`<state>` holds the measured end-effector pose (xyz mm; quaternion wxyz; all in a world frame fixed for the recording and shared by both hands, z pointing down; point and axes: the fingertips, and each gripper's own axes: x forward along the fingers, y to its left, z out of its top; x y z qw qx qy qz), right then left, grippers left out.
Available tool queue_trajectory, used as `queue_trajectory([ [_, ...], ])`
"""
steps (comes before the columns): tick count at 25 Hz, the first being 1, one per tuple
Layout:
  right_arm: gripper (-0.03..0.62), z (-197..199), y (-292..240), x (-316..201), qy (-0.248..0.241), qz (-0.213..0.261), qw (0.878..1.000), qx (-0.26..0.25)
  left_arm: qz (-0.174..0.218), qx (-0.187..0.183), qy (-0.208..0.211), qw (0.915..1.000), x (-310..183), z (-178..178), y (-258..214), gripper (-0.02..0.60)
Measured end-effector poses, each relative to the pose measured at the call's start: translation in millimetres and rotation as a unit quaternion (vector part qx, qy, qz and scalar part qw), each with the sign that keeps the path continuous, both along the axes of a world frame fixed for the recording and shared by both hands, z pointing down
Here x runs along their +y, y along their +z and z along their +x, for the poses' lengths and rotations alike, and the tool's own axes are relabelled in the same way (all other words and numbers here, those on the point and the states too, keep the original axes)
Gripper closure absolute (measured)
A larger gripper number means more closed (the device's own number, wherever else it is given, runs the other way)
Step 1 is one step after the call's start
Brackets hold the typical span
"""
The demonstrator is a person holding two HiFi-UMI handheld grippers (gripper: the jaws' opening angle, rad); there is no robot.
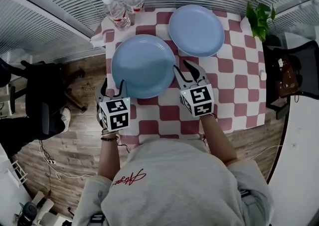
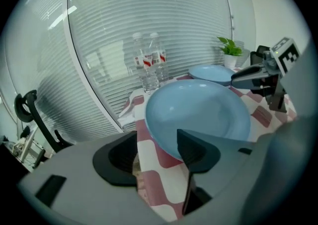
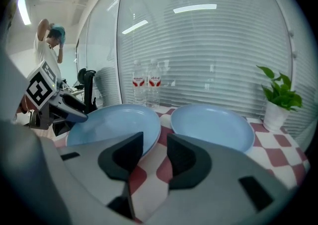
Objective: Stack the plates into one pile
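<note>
From above: two pale blue plates on a red-and-white checked tablecloth (image 1: 234, 70). Toward the left, the near plate (image 1: 143, 65); further and to the right, the far plate (image 1: 196, 29). Rims close together; touching or overlapping, cannot tell. At the near-left rim of the near plate, the left gripper (image 1: 113, 86); at its right rim, the right gripper (image 1: 180, 65). At the far left corner of the table, two water bottles (image 1: 124, 5); at the far right corner, a potted plant (image 1: 259, 18). On the floor to the left, a black chair (image 1: 42, 100).

Clear only in the left gripper view: jaws wide apart, the rim of the near plate (image 2: 198, 112) reaching into the gap, the right-hand jaw overlapping the blue surface, nothing clamped. Across the plate, the right gripper (image 2: 238, 79) at the opposite rim.

Clear only in the right gripper view: jaws apart by a narrow gap, checked cloth visible through it, the plate's rim just at the left-hand jaw, no grip on it. Also only here: a person (image 3: 49, 45) standing far off at the left, one arm raised to the head, and slatted blinds (image 3: 208, 55) behind the table.
</note>
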<state>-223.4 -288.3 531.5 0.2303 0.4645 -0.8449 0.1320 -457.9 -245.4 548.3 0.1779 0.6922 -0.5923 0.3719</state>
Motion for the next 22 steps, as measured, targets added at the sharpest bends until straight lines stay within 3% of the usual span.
queue_trajectory([
  [4,0.453,27.6,-25.9,-5.6,0.036,0.030,0.999,-0.012,0.065,-0.020,0.010,0.9976,-11.5,2.0,-55.6,0.331],
  [9,0.453,71.6,-49.0,-20.9,0.078,0.060,0.995,-0.003,0.117,0.053,0.063,0.9897,-49.5,54.5,-103.9,0.331],
  [12,0.453,93.2,-52.1,-32.2,0.091,0.067,0.994,0.008,0.117,0.085,0.090,0.9853,-68.3,83.8,-107.6,0.331],
  [16,0.453,116.0,-47.4,-47.1,0.102,0.061,0.993,0.011,0.085,0.124,0.118,0.9816,-92.1,118.3,-96.9,0.333],
  [22,0.444,155.7,-28.4,-68.2,0.140,0.041,0.989,0.016,0.062,0.148,0.155,0.9747,-134.2,171.5,-88.8,0.333],
])
